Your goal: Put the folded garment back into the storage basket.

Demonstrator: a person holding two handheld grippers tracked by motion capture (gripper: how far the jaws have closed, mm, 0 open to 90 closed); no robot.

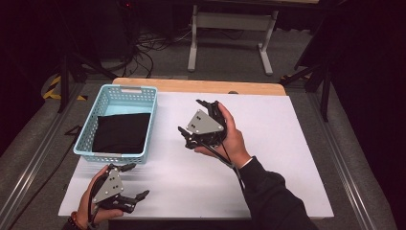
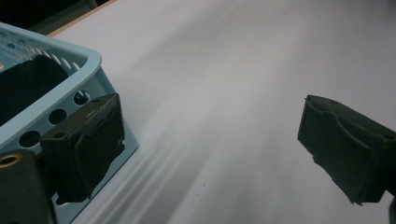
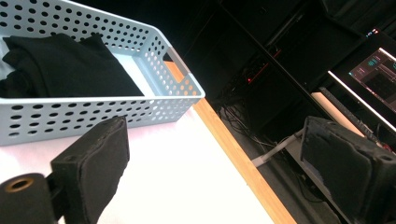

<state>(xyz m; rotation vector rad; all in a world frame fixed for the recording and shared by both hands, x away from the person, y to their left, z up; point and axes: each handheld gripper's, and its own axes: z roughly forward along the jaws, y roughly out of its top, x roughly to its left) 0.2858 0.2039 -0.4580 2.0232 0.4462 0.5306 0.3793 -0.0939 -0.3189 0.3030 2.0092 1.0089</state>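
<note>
A light blue perforated basket (image 1: 150, 115) stands at the table's left, with a folded black cloth (image 1: 122, 132) lying inside it. Near the front left corner of the table, just in front of the basket, my left gripper (image 1: 136, 181) is held open with nothing between its jaws. In the left gripper view the gripper (image 2: 210, 144) is wide apart over bare white table, with the basket (image 2: 88, 58) beside its left pad. My right gripper (image 1: 190, 116) hovers open and empty over the middle of the table. In the right gripper view it (image 3: 215, 158) faces the basket (image 3: 93, 112) and cloth (image 3: 60, 65).
A white sheet (image 1: 268, 158) covers the table, and a wooden strip (image 1: 201, 86) runs along its far edge. Beyond it are a white desk frame (image 1: 230, 28) and floor cables (image 1: 148, 48). A lit screen (image 3: 378, 70) shows at the right of the right gripper view.
</note>
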